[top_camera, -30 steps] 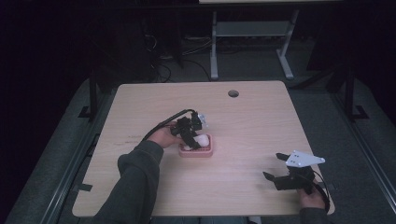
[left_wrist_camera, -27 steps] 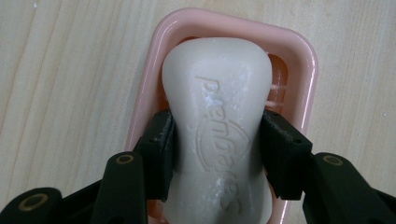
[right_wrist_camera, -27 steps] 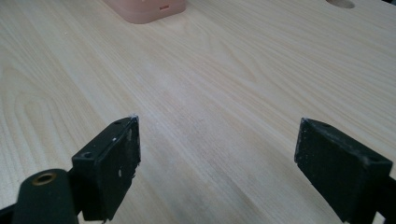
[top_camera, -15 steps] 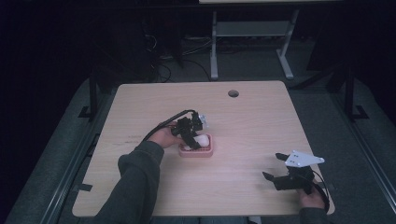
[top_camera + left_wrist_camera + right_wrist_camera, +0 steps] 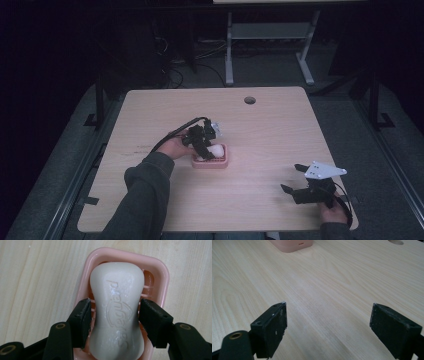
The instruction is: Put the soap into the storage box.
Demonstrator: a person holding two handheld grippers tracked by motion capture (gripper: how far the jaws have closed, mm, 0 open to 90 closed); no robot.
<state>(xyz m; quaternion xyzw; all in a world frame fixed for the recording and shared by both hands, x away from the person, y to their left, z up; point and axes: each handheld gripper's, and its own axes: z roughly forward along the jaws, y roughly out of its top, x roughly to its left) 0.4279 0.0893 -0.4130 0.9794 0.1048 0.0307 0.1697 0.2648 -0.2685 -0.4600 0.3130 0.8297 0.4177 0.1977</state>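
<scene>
The left gripper [image 5: 113, 317] brackets a white soap bar [image 5: 117, 307] in its pink soap dish [image 5: 163, 280], jaws beside it, contact unclear. The right gripper [image 5: 328, 327] rests wide open, empty. Next, likely, comes closing or letting go.

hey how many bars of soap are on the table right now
1. The white soap bar lies in the pink soap dish near the table's middle, between the left hand-held gripper jaws. None seems hidden.

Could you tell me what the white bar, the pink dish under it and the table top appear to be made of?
The white bar looks like soap: matte, waxy, with an embossed brand name. The pink dish seems moulded plastic, smooth and slightly glossy, with a rounded rim and slatted floor. The table top shows pale wood grain; whether solid wood or laminate cannot be told.
</scene>
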